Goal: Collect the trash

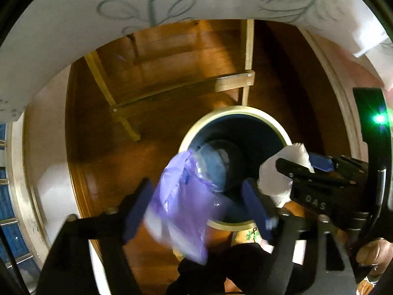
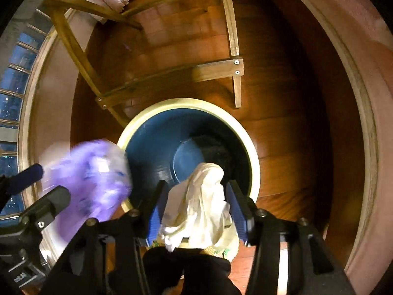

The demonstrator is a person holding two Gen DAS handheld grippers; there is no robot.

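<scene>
A round bin with a cream rim (image 1: 233, 109) (image 2: 186, 103) and a dark blue inside stands on the wooden floor below both grippers. My left gripper (image 1: 196, 209) (image 2: 41, 186) points down over the bin's near-left edge with its jaws wide apart. A blurred purple plastic wrapper (image 1: 181, 201) (image 2: 91, 179) hangs loose between them. My right gripper (image 2: 196, 211) (image 1: 302, 162) points down over the bin's near edge. Crumpled white tissue (image 2: 203, 196) (image 1: 272, 172) sits between its blue pads, which stand apart beside it. A clear plastic item lies at the bin's bottom.
A wooden furniture frame (image 1: 233, 83) (image 2: 216, 68) with legs and a crossbar stands just beyond the bin. A white cloth with leaf drawings (image 1: 122, 12) hangs above it. A person's dark trouser leg (image 2: 186, 270) is at the bottom. A window (image 2: 12, 98) lies left.
</scene>
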